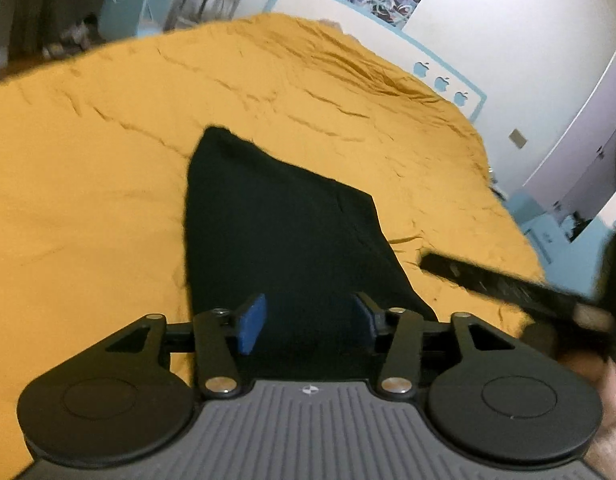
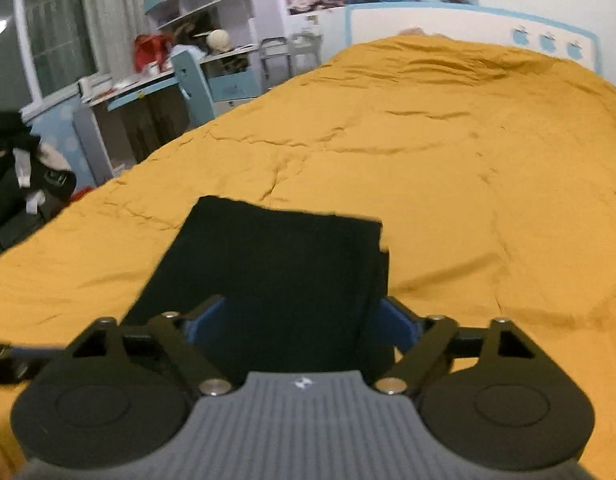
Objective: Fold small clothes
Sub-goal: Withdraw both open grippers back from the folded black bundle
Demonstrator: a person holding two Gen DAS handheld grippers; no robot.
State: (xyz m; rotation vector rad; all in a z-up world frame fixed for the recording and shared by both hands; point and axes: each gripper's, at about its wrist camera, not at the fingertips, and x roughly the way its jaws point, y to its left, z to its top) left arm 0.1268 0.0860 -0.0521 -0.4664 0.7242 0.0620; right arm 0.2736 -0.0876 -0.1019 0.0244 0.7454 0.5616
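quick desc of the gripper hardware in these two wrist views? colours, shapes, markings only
Both match. The left gripper and right gripper each have a grey ribbed body with a small white logo, two round black discs at the sides, black linkage bars with silver pivot pins, and blue pads on the fingers. No cables visible. A bare bit of the person's hand shows at the left view's edge; no sleeve seen.
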